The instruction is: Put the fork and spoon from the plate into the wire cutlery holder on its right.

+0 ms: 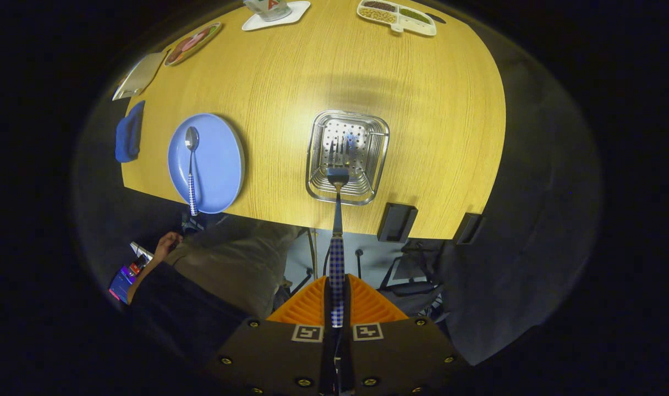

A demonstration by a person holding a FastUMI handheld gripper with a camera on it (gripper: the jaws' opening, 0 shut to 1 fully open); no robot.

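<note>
My gripper [337, 300] is shut on the fork's [337, 220] checked handle and looks straight down at the table. The fork hangs tines down, with its tines over the open top of the square wire cutlery holder [367, 190]. Whether the tines are inside it I cannot tell. To the holder's left lies the blue plate [224, 165]. A spoon [191, 170] with the same checked handle rests on the plate, bowl away from the table's edge, handle end sticking out over the rim.
A blue cloth [129, 133] lies left of the plate. At the far side of the wooden table [433, 137] are a white coaster with a glass [274, 12], a divided snack tray [398, 16] and an oval dish [192, 43]. A person's hand [166, 242] and legs are below the near edge.
</note>
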